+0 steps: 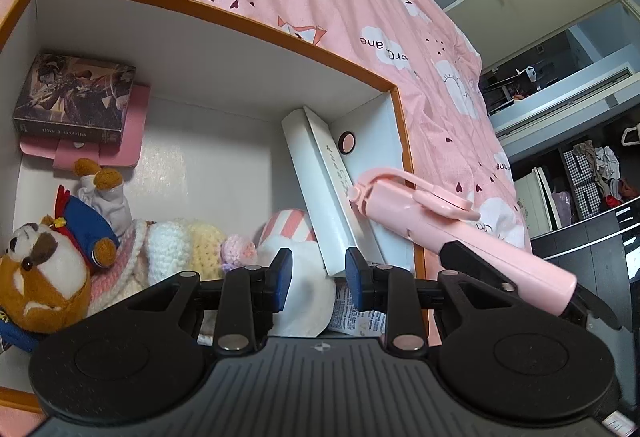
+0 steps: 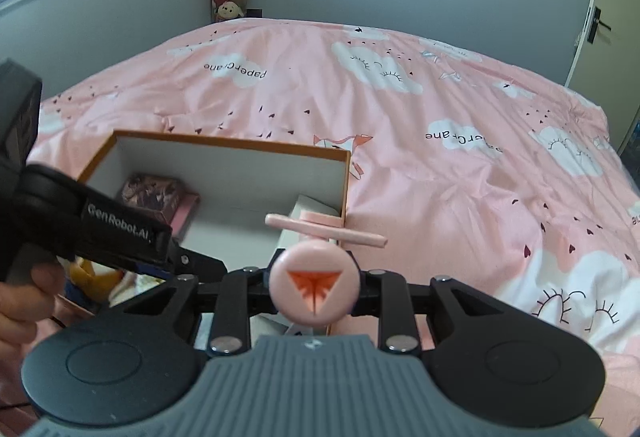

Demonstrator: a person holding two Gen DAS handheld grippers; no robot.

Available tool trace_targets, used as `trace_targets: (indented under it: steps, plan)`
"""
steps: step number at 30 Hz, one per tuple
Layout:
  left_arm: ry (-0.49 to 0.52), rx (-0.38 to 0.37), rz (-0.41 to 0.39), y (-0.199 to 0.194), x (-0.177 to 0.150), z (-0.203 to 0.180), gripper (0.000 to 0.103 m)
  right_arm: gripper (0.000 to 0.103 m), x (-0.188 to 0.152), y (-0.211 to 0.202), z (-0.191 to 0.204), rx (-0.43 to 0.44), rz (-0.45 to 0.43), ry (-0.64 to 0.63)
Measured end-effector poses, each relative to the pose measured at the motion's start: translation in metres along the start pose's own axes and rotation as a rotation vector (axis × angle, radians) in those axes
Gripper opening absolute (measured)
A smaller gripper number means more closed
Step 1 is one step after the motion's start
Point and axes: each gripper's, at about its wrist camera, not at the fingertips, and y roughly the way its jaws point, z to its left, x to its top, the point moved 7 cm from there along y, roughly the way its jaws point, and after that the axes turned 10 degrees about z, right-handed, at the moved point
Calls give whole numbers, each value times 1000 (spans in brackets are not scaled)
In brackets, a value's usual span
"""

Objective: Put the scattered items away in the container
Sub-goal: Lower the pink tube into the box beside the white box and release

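**Pink selfie stick held over the box's right edge**

Pink selfie stick [image 1: 460, 233] is clamped by its round end in the right gripper [image 2: 314, 287], its head above the right wall of the orange-rimmed box [image 1: 224, 17] on the bed [image 2: 440, 157]. The left gripper [image 1: 318, 277] hangs over the box, jaws apart and holding nothing. Inside lie a plush toy [image 1: 44, 269], a photo card box [image 1: 76, 97] and a white book [image 1: 320, 189].
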Motion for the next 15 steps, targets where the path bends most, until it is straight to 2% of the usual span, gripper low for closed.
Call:
trace_targets:
  steps: [12, 15]
  plan:
    - [-21, 16, -23, -7, 3, 5, 32, 30, 16, 40, 19, -122, -1, -156]
    - [-30, 11, -24, -6, 2, 9, 32, 34, 12, 39, 23, -131, 6, -181]
